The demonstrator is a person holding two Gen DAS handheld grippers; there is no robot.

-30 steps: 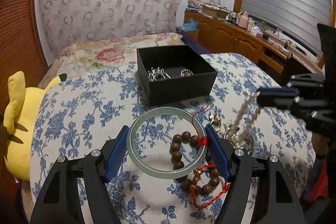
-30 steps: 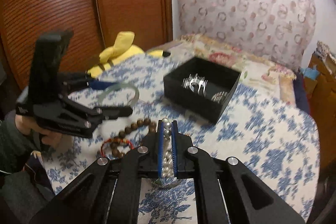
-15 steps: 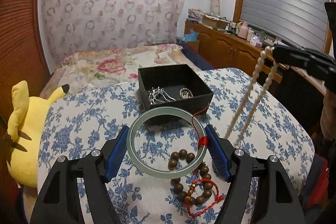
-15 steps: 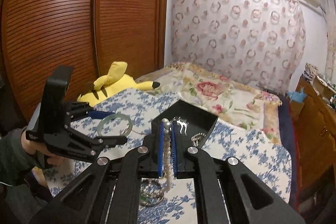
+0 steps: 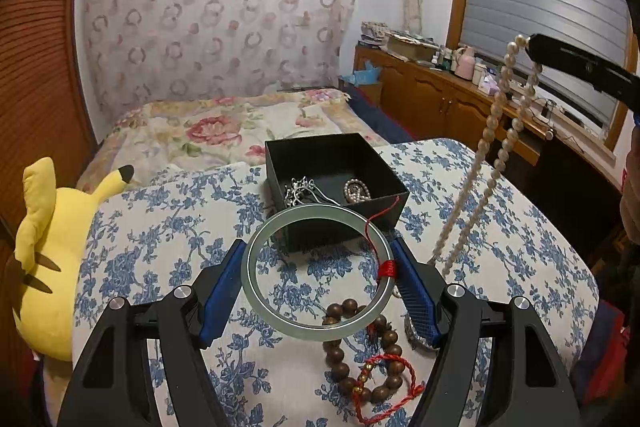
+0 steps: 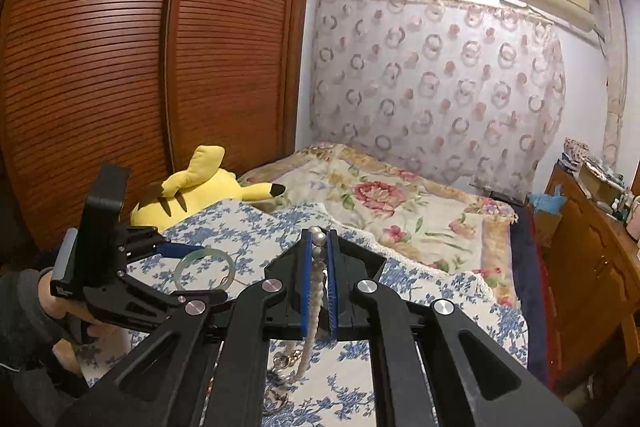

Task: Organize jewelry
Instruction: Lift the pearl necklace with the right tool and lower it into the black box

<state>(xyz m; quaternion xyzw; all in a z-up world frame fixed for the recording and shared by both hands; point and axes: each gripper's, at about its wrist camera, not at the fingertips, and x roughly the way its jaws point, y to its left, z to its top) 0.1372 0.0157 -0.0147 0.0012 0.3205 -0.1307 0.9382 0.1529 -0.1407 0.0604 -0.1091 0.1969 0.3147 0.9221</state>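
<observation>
Holding the jade bangle (image 5: 318, 273) in my left gripper (image 5: 320, 283), fingers spread across it, now raised near the black box (image 5: 336, 183). My right gripper (image 6: 319, 259) pinches the pearl necklace (image 5: 484, 155), lifted higher; both go in the box next.

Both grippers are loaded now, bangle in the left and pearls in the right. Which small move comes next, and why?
Probably carry the left gripper forward over the black box and release. It grips the jade bangle just short of the open box, while the pearl necklace hangs long from the right gripper.
</observation>
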